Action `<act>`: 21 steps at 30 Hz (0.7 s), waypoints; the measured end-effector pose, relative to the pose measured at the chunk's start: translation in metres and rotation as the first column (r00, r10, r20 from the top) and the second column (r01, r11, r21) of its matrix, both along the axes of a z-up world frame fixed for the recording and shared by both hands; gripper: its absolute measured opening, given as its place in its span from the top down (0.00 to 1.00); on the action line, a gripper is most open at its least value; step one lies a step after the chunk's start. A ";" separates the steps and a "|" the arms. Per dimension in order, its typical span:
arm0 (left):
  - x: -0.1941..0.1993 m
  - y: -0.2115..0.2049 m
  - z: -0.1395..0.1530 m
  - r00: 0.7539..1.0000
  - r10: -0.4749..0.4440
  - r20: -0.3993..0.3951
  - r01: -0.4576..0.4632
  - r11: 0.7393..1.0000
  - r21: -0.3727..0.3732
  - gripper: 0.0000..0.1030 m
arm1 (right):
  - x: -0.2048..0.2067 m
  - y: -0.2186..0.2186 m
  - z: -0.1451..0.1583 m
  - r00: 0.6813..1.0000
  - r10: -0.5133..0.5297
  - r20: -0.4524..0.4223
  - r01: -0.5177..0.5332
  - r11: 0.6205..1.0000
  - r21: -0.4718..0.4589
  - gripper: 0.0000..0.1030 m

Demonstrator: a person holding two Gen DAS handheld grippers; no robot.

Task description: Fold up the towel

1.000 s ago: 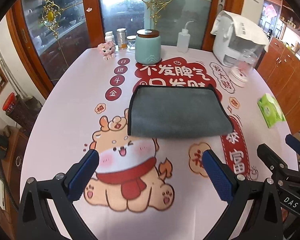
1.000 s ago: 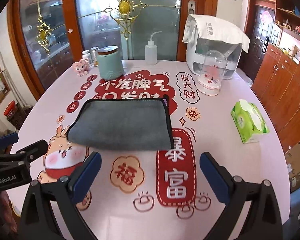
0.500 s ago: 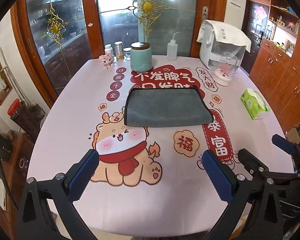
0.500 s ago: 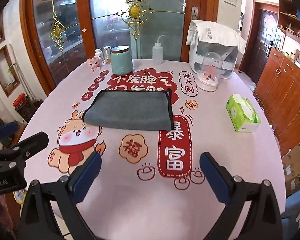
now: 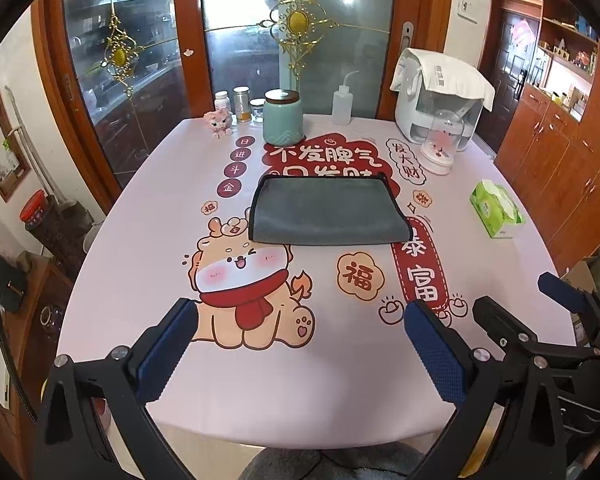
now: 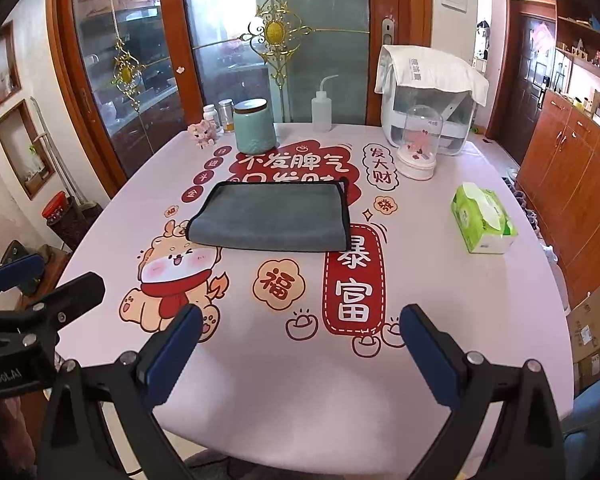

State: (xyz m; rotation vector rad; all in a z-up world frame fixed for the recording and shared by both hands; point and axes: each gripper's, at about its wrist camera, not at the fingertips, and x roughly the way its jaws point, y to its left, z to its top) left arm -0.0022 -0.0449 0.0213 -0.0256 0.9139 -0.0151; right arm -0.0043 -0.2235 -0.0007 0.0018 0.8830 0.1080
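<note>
Both tools are hanging over the near edge of the counter, empty. The left tool point(image 5: 300, 344) is filling the bottom of its own view with its blue-padded fingers point(image 5: 166, 350) spread wide and nothing between them; the right tool point(image 6: 300, 344) is sitting the same way at the bottom of its view, fingers point(image 6: 428, 354) fully apart and gripping nothing. Each tool is also showing at the lower side edge of the other's view.

Beneath them, the counter point(image 5: 140, 264) is taking up most of both frames, covered with a pink printed cloth. At the upper right of it, a white appliance point(image 6: 428, 100) with a cloth draped over it is standing at the back edge. The towel point(image 5: 326, 210), grey with a dark border, is lying flat at the centre of each frame, well apart from both tools. It is looking like a neat rectangle with a rounded fold along its near edge, so at least one fold seems already made. A teal jar point(image 5: 283, 116) is standing behind it, and a green tissue pack point(image 6: 482, 218) is lying at the right.

Judging by this, the step in hand is either a pause between folds or the end of the job; which one cannot be told. If another fold is wanted, the next move is calling for both tools to reach forward, close on two corners of one short side, and carry them across to the opposite side without dragging the lower layer.
</note>
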 end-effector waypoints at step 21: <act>0.006 0.017 0.002 0.999 0.026 -0.027 -0.025 0.999 0.022 0.01 | -0.005 0.015 0.019 0.998 -0.053 0.038 0.053 0.998 -0.019 0.03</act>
